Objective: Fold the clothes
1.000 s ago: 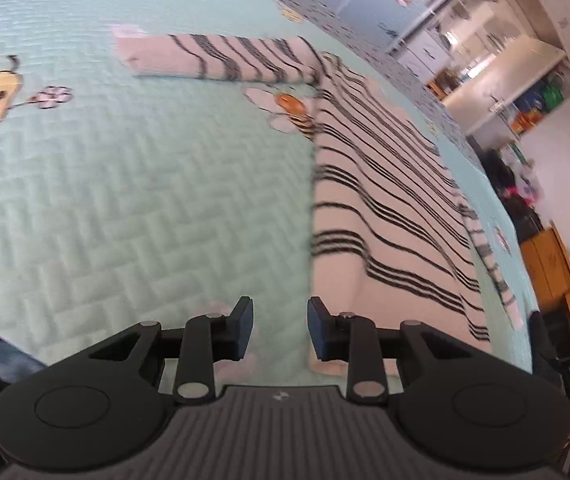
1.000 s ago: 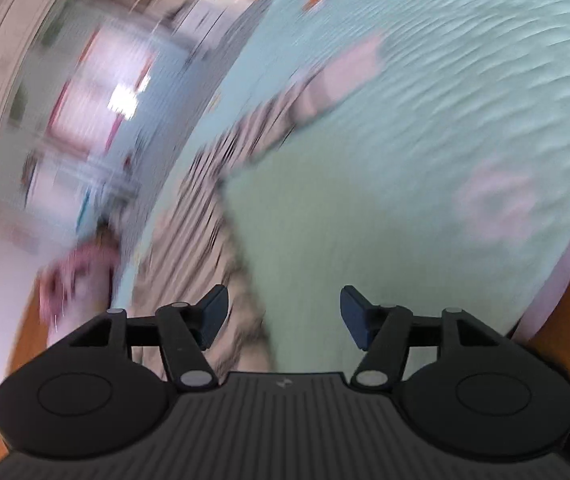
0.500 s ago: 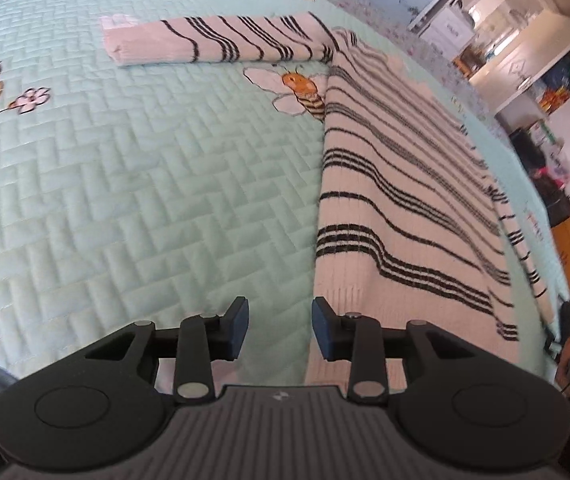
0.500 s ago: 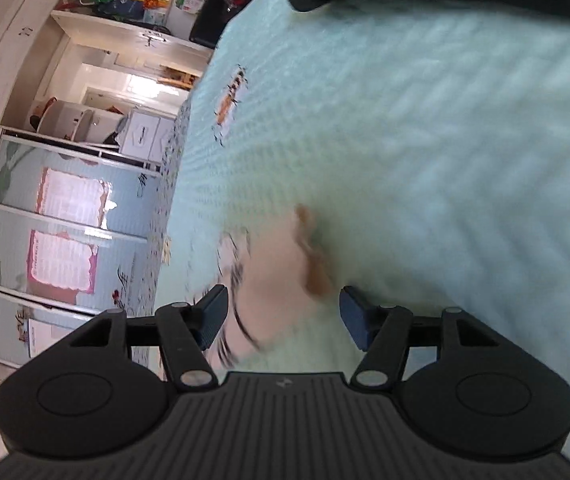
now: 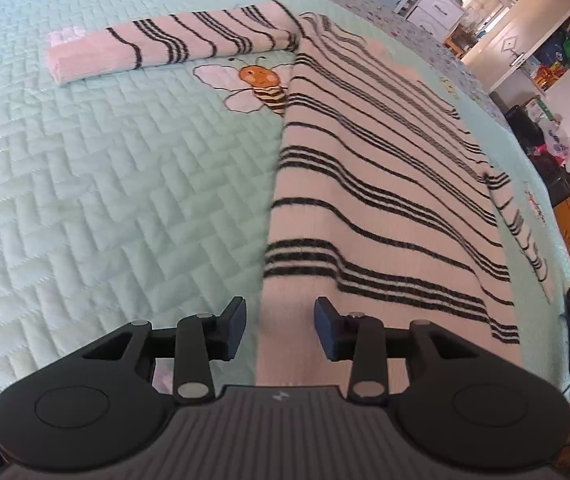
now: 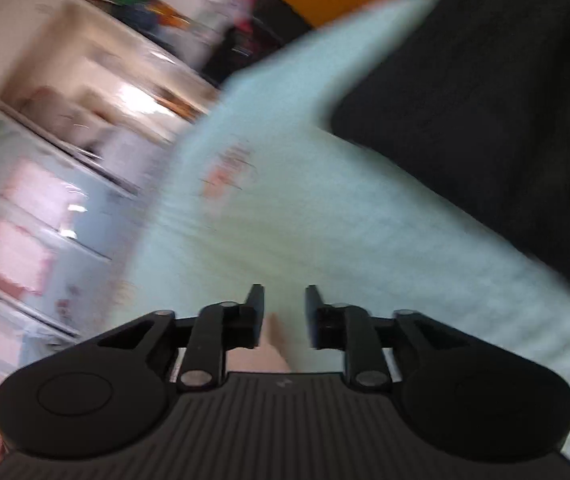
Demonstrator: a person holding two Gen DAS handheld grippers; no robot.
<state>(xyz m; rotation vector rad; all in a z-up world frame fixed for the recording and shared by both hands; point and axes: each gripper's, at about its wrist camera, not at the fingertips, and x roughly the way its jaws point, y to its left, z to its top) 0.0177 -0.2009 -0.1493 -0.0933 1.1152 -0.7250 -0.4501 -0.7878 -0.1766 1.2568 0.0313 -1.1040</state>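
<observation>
So there's a pink sweater (image 5: 385,184) with black stripes laid flat on the mint quilted bedspread (image 5: 105,200), the one with the cartoon bees on it. One sleeve (image 5: 173,46) lies stretched out sideways across the quilt; the other sleeve (image 5: 521,232) lies along the sweater's far edge.

The left gripper (image 5: 279,322) hangs right over the plain pink hem at the sweater's near corner. Its fingers are spread and opening wider, the cloth's edge sits under the gap, and the pads don't pinch anything.

The right wrist view is really smeared. The right gripper (image 6: 284,316) is over the bedspread with a big black garment (image 6: 485,120) lying off to one side. Its fingers are closing in, with a narrow gap left, and a bit of pink fabric (image 6: 269,354) shows between them. Can't tell whether the pads press on it. Blurry cabinets (image 6: 65,152) fill the background.
</observation>
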